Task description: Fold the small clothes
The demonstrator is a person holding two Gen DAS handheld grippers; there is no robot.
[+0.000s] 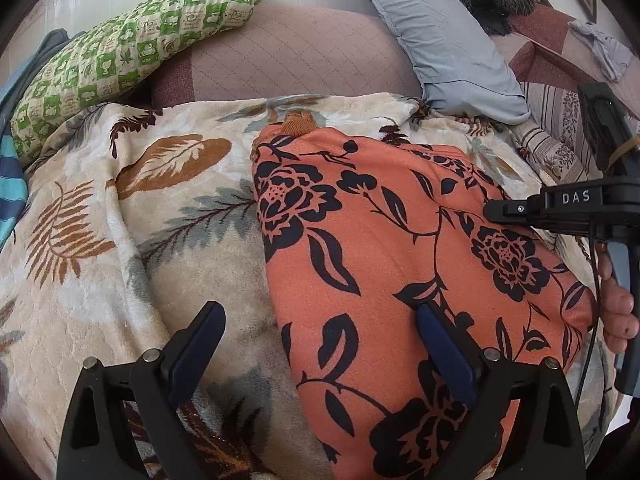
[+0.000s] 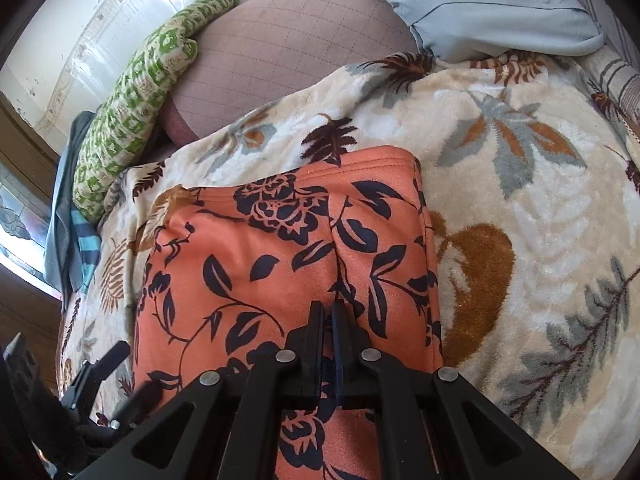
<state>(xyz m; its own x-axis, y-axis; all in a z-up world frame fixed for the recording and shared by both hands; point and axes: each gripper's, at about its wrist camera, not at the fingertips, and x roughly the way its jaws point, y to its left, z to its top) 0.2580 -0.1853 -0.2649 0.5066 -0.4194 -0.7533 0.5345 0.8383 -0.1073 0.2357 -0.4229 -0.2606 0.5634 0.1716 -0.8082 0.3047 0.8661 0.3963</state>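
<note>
A green-checked pillow point(image 1: 132, 52) lies at the upper left of the left wrist view, on a bed covered by a cream leaf-patterned blanket point(image 1: 80, 300). At bottom centre, the left tongs point(image 1: 320, 344) stand wide apart and hold nothing, tilted down toward the bed, one finger over the blanket and the other over the left edge of the orange floral garment point(image 1: 380, 240). That garment lies flat on the blanket, filling the centre and lower right of the frame. A grey-blue pillow point(image 1: 440, 40) sits at the upper right. At the right edge, the person's hand point(image 1: 618, 308) curls around the handle of the right tongs point(image 2: 327, 312). In the right wrist view these tongs, at bottom centre, point steeply down over the garment, their fingers drawn nearly together; whether cloth is pinched between them cannot be told.
</note>
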